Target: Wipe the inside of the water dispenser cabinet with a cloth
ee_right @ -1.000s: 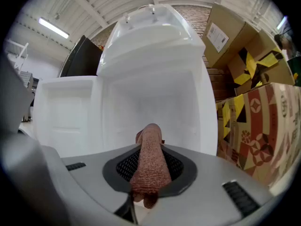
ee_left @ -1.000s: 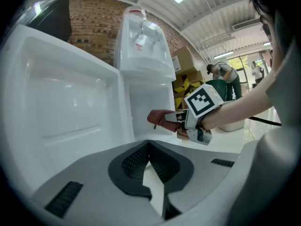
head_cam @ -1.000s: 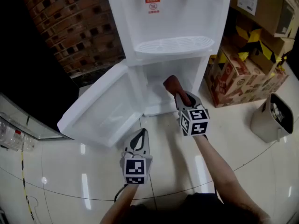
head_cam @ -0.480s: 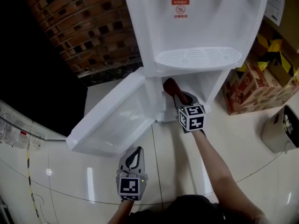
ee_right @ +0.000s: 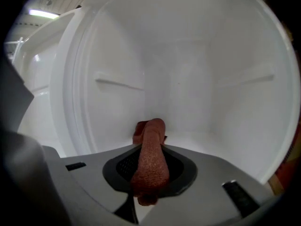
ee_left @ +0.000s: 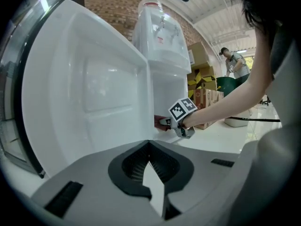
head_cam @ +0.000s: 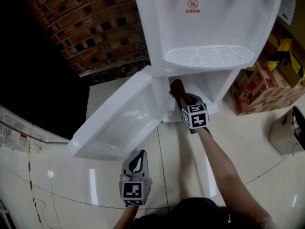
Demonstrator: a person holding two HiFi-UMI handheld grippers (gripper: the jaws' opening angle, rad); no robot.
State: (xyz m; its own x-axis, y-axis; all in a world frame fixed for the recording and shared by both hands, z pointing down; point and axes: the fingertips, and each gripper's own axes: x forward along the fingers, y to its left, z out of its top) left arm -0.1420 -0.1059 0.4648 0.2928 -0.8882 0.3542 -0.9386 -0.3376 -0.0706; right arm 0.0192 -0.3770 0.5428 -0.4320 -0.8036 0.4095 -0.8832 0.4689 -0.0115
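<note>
The white water dispenser [head_cam: 209,27] stands on the floor with its lower cabinet [head_cam: 209,87] open and the door [head_cam: 121,118] swung out to the left. My right gripper [head_cam: 183,98] reaches into the cabinet mouth, shut on a rolled reddish-brown cloth [head_cam: 177,88]. In the right gripper view the cloth [ee_right: 150,161] pokes forward between the jaws, its tip near the white cabinet floor [ee_right: 202,135]. My left gripper [head_cam: 137,162] hangs low in front of the open door, shut and holding nothing. The left gripper view shows the door's inner face [ee_left: 94,93] and the right gripper [ee_left: 165,123] at the cabinet.
A brick wall [head_cam: 90,27] rises behind the dispenser. Cardboard boxes [head_cam: 267,85] are stacked at the right, and a beige bin [head_cam: 288,132] stands on the glossy floor beside them. A dark panel [head_cam: 33,80] fills the left. A person [ee_left: 233,65] stands far off.
The head view has shifted, so the dispenser sits further right and up. My right gripper with the cloth has gone a little deeper into the cabinet. My left gripper has dropped lower.
</note>
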